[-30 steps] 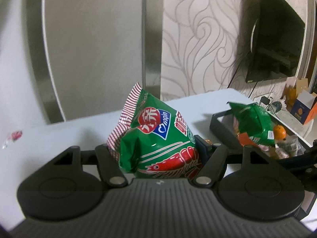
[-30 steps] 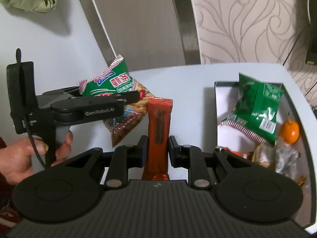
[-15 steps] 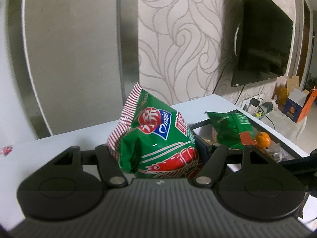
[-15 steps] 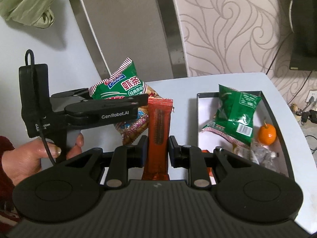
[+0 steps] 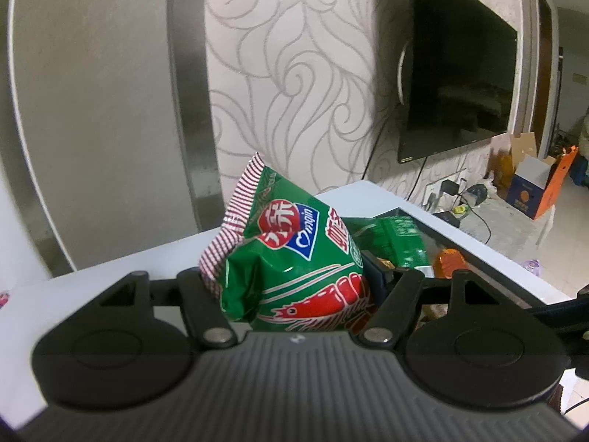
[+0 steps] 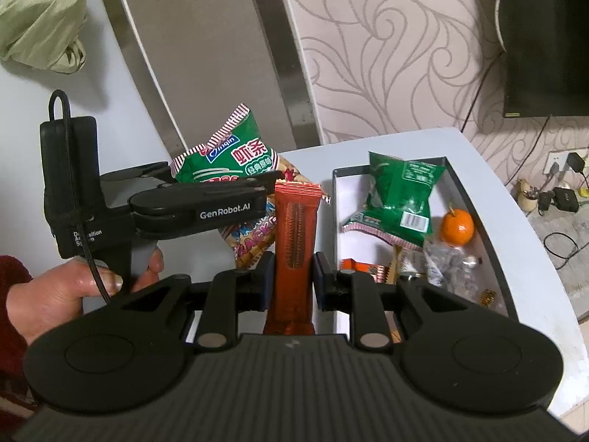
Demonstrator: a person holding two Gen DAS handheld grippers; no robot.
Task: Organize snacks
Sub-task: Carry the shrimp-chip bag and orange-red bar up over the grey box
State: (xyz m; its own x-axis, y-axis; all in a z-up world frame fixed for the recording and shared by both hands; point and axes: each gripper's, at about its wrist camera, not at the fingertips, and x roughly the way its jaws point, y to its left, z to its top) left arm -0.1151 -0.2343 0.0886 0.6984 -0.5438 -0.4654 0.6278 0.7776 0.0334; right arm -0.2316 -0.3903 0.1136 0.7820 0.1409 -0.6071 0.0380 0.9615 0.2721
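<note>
left gripper [image 5: 294, 287] clamped on green shrimp-chip bag [image 5: 294, 258] | right gripper [image 6: 292, 276] clamped on upright red bar [image 6: 294, 235] | tray [image 6: 478, 206] beside

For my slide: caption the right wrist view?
Right gripper grips a red snack bar beside the snack box.

A home living room: a black flat-screen television [image 5: 456, 92] hangs on beige swirl-patterned wallpaper [image 5: 294, 73] at upper right, with an open orange-and-white cardboard box [image 5: 537, 188] on the floor at far right.
</note>
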